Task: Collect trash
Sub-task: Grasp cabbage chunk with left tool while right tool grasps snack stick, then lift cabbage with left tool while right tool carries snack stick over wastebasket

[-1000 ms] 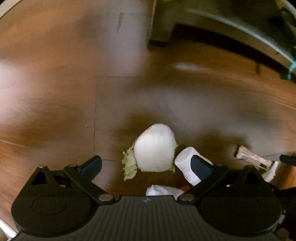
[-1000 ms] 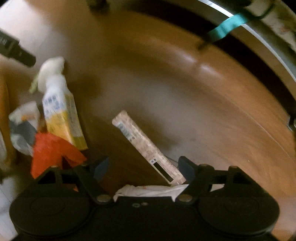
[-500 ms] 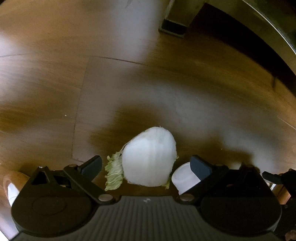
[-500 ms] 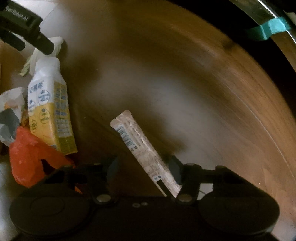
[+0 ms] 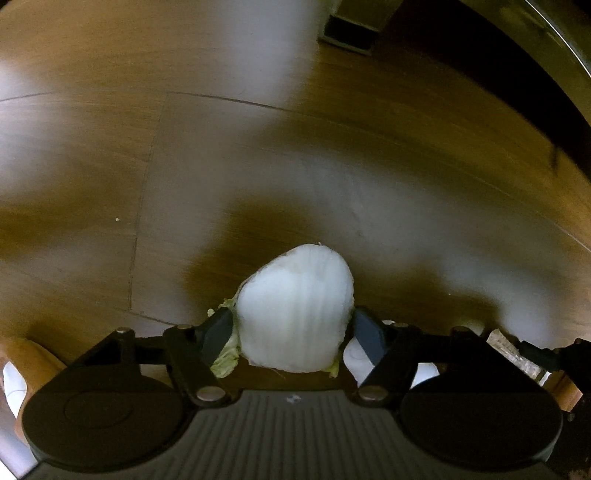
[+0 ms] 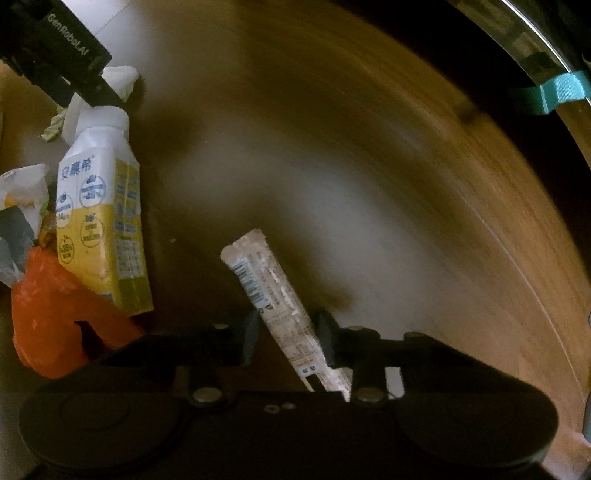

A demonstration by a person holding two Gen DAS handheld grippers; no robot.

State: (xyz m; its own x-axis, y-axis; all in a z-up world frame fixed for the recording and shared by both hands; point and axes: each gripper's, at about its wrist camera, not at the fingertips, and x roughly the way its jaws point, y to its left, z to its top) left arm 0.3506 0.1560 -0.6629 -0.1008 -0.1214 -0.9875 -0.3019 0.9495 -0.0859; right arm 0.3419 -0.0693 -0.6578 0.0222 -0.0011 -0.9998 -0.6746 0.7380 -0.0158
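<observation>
A white cabbage piece (image 5: 295, 310) with green leaf edges lies on the wooden floor. My left gripper (image 5: 291, 328) points straight down over it with its jaws closing, and the pads touch both of its sides. A long printed snack wrapper (image 6: 273, 295) lies slantwise on the floor. My right gripper (image 6: 288, 328) straddles the wrapper's lower half with its jaws closing, each pad against an edge. The cabbage piece (image 6: 118, 79) also shows at the top left of the right wrist view, under the black body of the left gripper.
Left of the wrapper lie a white and yellow drink bottle (image 6: 99, 221), an orange bag (image 6: 55, 314) and a crumpled packet (image 6: 22, 206). A furniture leg (image 5: 351, 26) stands at the far side. A teal strap (image 6: 554, 92) hangs from a curved rim.
Both grippers sank toward the floor. The left jaws closed in on the cabbage piece, and the right jaws closed in on the wrapper.
</observation>
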